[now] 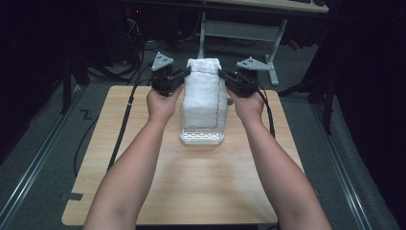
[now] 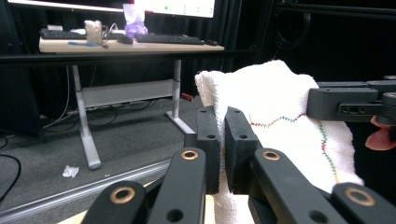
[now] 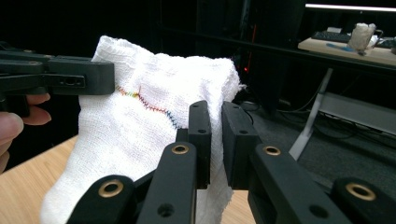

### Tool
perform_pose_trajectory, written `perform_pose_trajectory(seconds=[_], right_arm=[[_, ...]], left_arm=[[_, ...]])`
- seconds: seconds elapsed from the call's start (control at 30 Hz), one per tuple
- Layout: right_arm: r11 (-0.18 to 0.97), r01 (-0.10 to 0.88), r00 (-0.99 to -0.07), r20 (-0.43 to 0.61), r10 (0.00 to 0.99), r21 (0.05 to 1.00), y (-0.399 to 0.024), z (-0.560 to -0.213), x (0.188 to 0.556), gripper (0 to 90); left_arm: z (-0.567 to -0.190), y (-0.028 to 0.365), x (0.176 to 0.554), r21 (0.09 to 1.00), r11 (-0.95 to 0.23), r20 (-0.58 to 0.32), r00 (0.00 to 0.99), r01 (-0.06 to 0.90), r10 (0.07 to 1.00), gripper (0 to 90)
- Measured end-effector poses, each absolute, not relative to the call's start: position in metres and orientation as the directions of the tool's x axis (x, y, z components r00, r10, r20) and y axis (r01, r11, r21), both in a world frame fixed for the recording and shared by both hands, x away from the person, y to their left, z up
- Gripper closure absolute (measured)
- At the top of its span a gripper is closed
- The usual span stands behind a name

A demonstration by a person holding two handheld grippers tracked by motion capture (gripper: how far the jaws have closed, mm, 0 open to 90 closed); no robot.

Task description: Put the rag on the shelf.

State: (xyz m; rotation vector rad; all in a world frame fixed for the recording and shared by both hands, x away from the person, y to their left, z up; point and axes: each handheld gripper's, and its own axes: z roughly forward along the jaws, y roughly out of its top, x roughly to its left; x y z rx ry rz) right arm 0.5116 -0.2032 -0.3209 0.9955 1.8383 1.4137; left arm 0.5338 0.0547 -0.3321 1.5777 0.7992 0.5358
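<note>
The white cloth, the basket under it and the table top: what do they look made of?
White cloth: soft woven cotton, likely a towel; open weave, limp folds and a multicoloured zigzag seam show in both gripper views. Basket: seemingly clear or white plastic with a perforated, glossy base, though mostly hidden. Table top: pale wood or wood-look laminate, with smooth matte grain.

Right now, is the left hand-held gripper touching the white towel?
Touching. In the left gripper view, the left hand-held gripper has its jaws pinched on the white towel, with cloth showing in the narrow slit between them.
</note>
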Motion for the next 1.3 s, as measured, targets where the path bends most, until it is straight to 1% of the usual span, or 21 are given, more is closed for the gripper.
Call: perform_pose_trajectory(seconds=[0.23, 0.33, 0.4, 0.43, 0.53, 0.7, 1.0, 1.07, 1.1, 1.13, 1.17, 1.2, 1.3], right_arm=[[0.195, 0.239, -0.525, -0.042, 0.850, 0.951, -0.200, -0.332, 0.527, 83.2], [0.203, 0.267, -0.531, -0.032, 0.847, 0.942, -0.200, -0.337, 0.533, 83.1], [0.208, 0.319, -0.547, 0.000, 0.837, 0.925, -0.202, -0.345, 0.542, 83.0], [0.210, 0.329, -0.548, 0.006, 0.836, 0.921, -0.203, -0.348, 0.544, 83.1], [0.219, 0.342, -0.551, 0.006, 0.835, 0.914, -0.203, -0.354, 0.547, 83.0], [0.213, 0.382, -0.552, 0.037, 0.833, 0.900, -0.204, -0.362, 0.550, 82.9], [0.231, 0.423, -0.564, 0.055, 0.824, 0.876, -0.201, -0.374, 0.552, 82.6], [0.228, 0.436, -0.558, 0.063, 0.827, 0.871, -0.199, -0.376, 0.553, 82.0], [0.229, 0.436, -0.558, 0.061, 0.828, 0.871, -0.199, -0.376, 0.553, 80.8], [0.229, 0.435, -0.554, 0.058, 0.830, 0.871, -0.199, -0.376, 0.553, 78.4], [0.223, 0.431, -0.544, 0.054, 0.837, 0.875, -0.198, -0.376, 0.553, 73.4], [0.214, 0.429, -0.539, 0.058, 0.841, 0.878, -0.199, -0.375, 0.553, 70.3], [0.198, 0.426, -0.532, 0.067, 0.844, 0.883, -0.202, -0.372, 0.554, 70.1]], left_arm=[[-0.350, 0.051, 0.550, 0.965, -0.077, -0.104, 0.635, 0.251, 0.766, 85.9], [-0.355, 0.051, 0.553, 0.958, -0.092, -0.103, 0.630, 0.270, 0.770, 85.8], [-0.361, 0.051, 0.556, 0.952, -0.107, -0.103, 0.631, 0.286, 0.769, 85.8], [-0.365, 0.050, 0.557, 0.948, -0.122, -0.098, 0.633, 0.295, 0.768, 85.8], [-0.371, 0.049, 0.558, 0.941, -0.128, -0.109, 0.635, 0.314, 0.764, 85.8], [-0.383, 0.050, 0.560, 0.924, -0.144, -0.128, 0.639, 0.355, 0.758, 85.8], [-0.395, 0.055, 0.558, 0.905, -0.160, -0.149, 0.643, 0.395, 0.751, 85.7], [-0.399, 0.055, 0.558, 0.891, -0.175, -0.158, 0.648, 0.419, 0.745, 85.4], [-0.399, 0.056, 0.558, 0.887, -0.176, -0.163, 0.645, 0.427, 0.746, 84.5], [-0.399, 0.056, 0.558, 0.887, -0.176, -0.163, 0.645, 0.427, 0.746, 81.5], [-0.398, 0.059, 0.558, 0.890, -0.155, -0.173, 0.632, 0.430, 0.756, 76.2], [-0.397, 0.061, 0.558, 0.893, -0.135, -0.189, 0.630, 0.430, 0.754, 72.7], [-0.392, 0.065, 0.557, 0.901, -0.113, -0.194, 0.620, 0.420, 0.760, 68.7]])
